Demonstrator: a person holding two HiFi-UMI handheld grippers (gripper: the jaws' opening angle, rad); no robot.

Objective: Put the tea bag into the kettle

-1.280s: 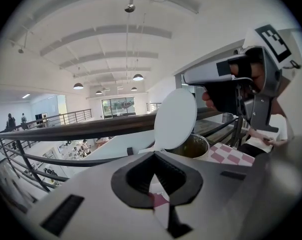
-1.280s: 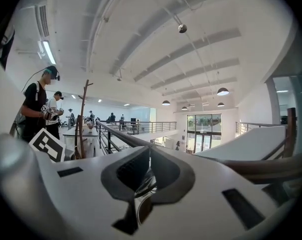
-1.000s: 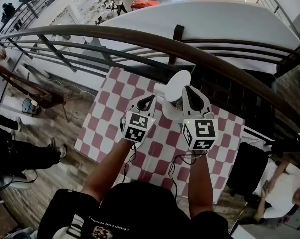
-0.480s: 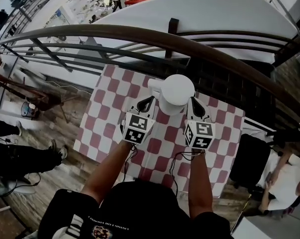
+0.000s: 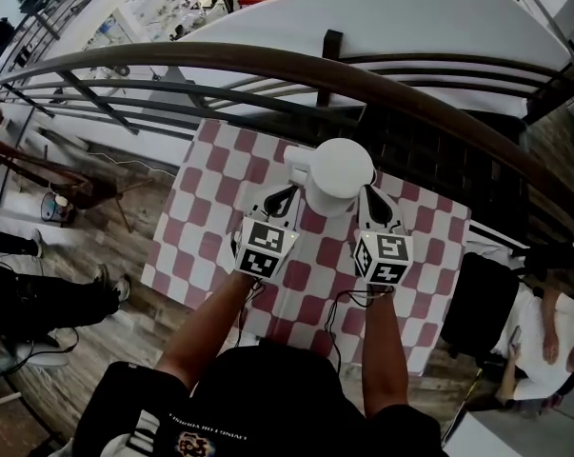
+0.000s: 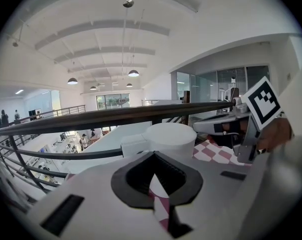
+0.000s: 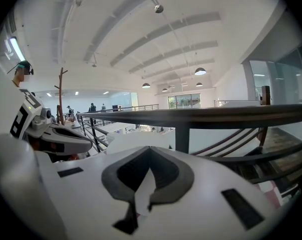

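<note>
A white, round-topped kettle [image 5: 336,174] with a boxy part on its far-left side stands on the red-and-white checked table [image 5: 203,225]. The left gripper [image 5: 284,194] and right gripper [image 5: 371,201] flank it, each with jaws pressed together on nothing. No writing is readable.

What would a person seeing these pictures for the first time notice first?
A white kettle, lid closed, stands on the far half of a red-and-white checkered table. The left tongs and the right tongs flank it, both shut and empty. A dark curved railing runs just beyond.

Most of the kettle [image 7: 133,140] behind the right tool [image 7: 150,151].
</note>
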